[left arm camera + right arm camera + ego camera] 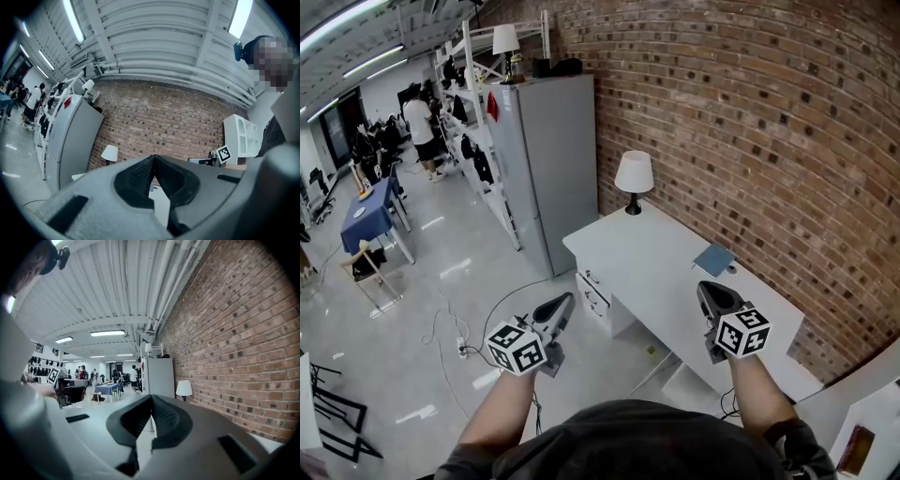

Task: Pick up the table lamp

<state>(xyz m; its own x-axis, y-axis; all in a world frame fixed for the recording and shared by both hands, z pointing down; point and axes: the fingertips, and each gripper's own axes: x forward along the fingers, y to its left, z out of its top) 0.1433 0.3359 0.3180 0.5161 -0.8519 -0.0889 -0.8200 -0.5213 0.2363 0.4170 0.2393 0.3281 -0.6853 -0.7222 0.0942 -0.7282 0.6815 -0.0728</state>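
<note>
Left gripper (566, 301): held out level over the floor, left of the desk; marker cube nearest the camera.
Left jaws: together, pads meeting at the tip in the left gripper view (153, 158), nothing between them.
Right gripper (706, 288): held out level above the near end of the desk.
Right jaws: together in the right gripper view (151, 398), nothing between them.
Table lamp (634, 180): upright on the far end of the desk, beside the brick wall; white shade, dark stem and base. It was well apart from both grippers, neither touching it.
Lamp in the left gripper view (109, 153): small, left of the closed tips, at the foot of the wall.
Lamp in the right gripper view (183, 389): right of the closed tips, against the wall.
Desk (656, 267): white, long, running along the wall, with drawers (597, 298) under its left side.
Blue pad (713, 260): flat on the desk near the wall, just ahead of the right gripper.
Brick wall (750, 122): red-brown, filling the right side.
Grey cabinet (548, 159): tall, standing just past the far end of the desk.
Second lamp (505, 39): white shade, on top of the cabinet.
Background: a table with a blue cloth (367, 214) far left; a person in a white top (420, 122) by the shelving.
Floor: grey, glossy, with loose cables (450, 328) near the left gripper.
</note>
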